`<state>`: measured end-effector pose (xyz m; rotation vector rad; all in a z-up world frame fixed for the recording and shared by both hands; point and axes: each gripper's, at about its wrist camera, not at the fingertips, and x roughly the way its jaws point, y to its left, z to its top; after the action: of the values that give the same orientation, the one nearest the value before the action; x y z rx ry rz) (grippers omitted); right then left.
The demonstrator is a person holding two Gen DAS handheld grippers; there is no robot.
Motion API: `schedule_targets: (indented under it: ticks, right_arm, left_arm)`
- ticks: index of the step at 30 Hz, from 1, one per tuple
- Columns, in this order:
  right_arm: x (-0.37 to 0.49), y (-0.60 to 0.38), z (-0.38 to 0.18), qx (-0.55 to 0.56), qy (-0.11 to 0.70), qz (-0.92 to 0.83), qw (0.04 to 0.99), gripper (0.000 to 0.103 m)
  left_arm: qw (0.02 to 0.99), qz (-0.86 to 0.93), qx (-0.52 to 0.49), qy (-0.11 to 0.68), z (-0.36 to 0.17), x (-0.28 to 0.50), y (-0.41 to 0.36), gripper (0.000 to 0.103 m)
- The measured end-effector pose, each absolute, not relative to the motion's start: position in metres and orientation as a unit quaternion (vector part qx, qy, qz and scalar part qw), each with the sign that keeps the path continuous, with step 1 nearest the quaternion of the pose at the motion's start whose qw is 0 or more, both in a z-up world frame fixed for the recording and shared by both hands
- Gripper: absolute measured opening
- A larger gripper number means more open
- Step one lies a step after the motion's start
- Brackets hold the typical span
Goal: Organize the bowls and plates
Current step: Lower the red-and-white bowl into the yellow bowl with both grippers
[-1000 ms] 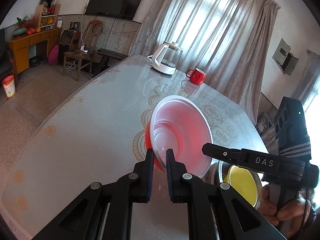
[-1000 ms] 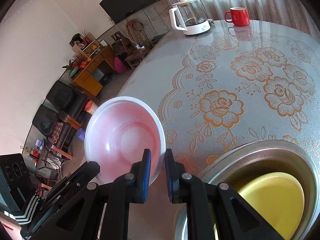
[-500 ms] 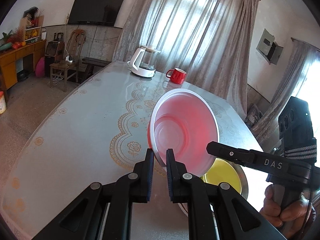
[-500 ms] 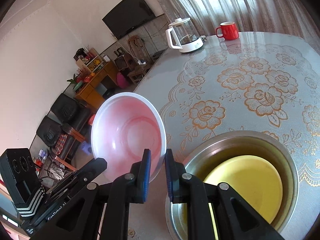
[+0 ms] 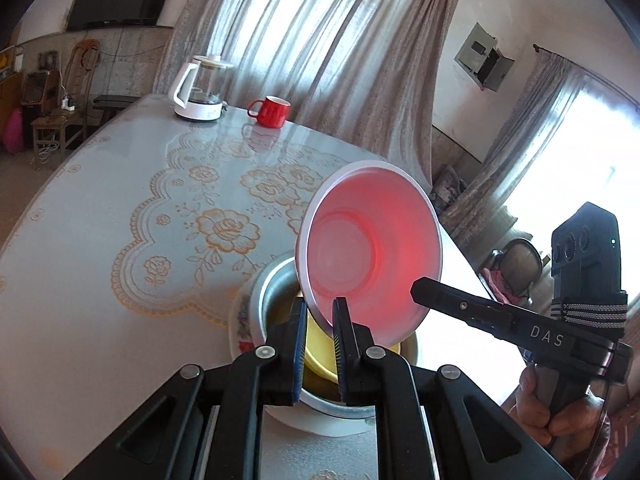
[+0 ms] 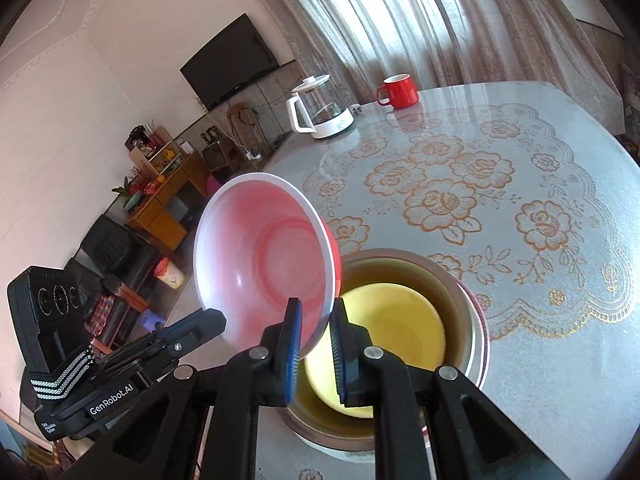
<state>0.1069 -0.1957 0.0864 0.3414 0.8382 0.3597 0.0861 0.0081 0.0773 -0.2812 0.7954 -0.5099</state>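
Note:
A red bowl with a white rim (image 5: 372, 252) (image 6: 264, 256) hangs tilted in the air, its opening toward the cameras. My left gripper (image 5: 320, 312) (image 6: 216, 316) is shut on its near rim. My right gripper (image 6: 314, 312) (image 5: 418, 284) is shut on the rim at the opposite side. Just below the bowl stands a steel bowl (image 5: 272, 280) (image 6: 472, 308) with a yellow bowl (image 5: 316, 360) (image 6: 392, 328) nested inside. The steel bowl rests on a white flowered plate (image 5: 240, 328).
A white-based glass kettle (image 5: 202, 88) (image 6: 320, 108) and a red mug (image 5: 272, 111) (image 6: 398, 91) stand at the far end of the glass-topped table (image 5: 100, 200). A hand (image 5: 540, 408) grips the right gripper's handle. The table's edge runs close behind the steel bowl.
Both grippers have carried the red bowl sideways and slightly up, from beside the steel bowl to right over it. The steel and yellow bowls have not moved.

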Motion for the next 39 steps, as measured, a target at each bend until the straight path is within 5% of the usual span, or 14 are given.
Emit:
schedule_targets:
  ticks: [25, 39]
  right_arm:
    - [0.094, -0.234, 0.043, 0.204, 0.469, 0.128, 0.850, 0.026]
    - [0.095, -0.239, 0.047, 0.191, 0.431, 0.082, 0.878, 0.030]
  left_arm:
    - [0.829, -0.279, -0.155, 0.459, 0.043, 0.083, -0.016, 0.012]
    - [0.834, -0.251, -0.153, 0.467, 0.032, 0.090, -0.010, 0.012]
